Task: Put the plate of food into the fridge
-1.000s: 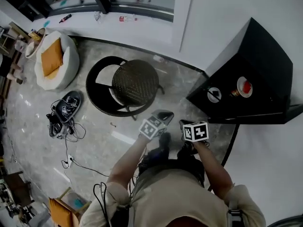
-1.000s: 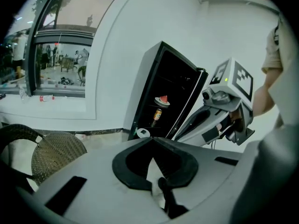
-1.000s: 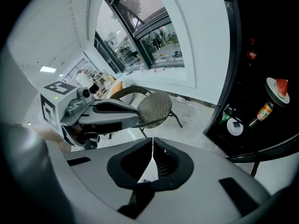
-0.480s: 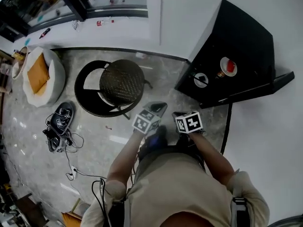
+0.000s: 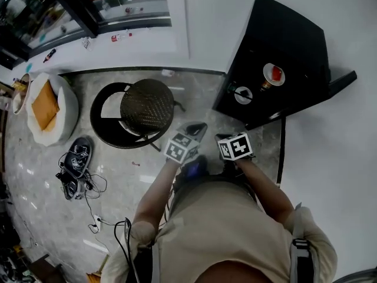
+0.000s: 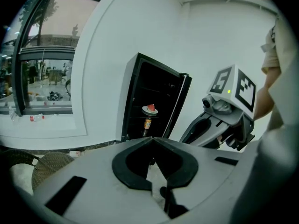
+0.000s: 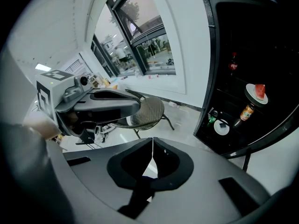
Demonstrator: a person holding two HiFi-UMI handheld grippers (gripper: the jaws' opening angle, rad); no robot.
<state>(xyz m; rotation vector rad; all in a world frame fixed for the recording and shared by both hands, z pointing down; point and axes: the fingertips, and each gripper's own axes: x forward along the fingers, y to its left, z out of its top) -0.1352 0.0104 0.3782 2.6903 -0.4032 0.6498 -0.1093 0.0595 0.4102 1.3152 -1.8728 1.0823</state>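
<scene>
Fridge [image 5: 283,40] nearer, apparently open; chair [image 5: 147,106] stands left.

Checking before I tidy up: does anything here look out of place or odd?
The fridge has its door standing wide open, with the plate of food inside. On the floor at the left lies a loose tangle of cables, a possible trip hazard.

Round wicker chair [image 5: 147,106] sits mid-floor on a black ring base. Left of it there's a white beanbag [image 5: 59,99] with an orange cushion [image 5: 44,106] on top. Nearer, a dark heap of gear [image 5: 76,161] with black cables [image 5: 94,188] trailing over the marble floor [image 5: 118,175]. On the far side, small bits lie scattered on the window ledge [image 5: 141,40].
</scene>
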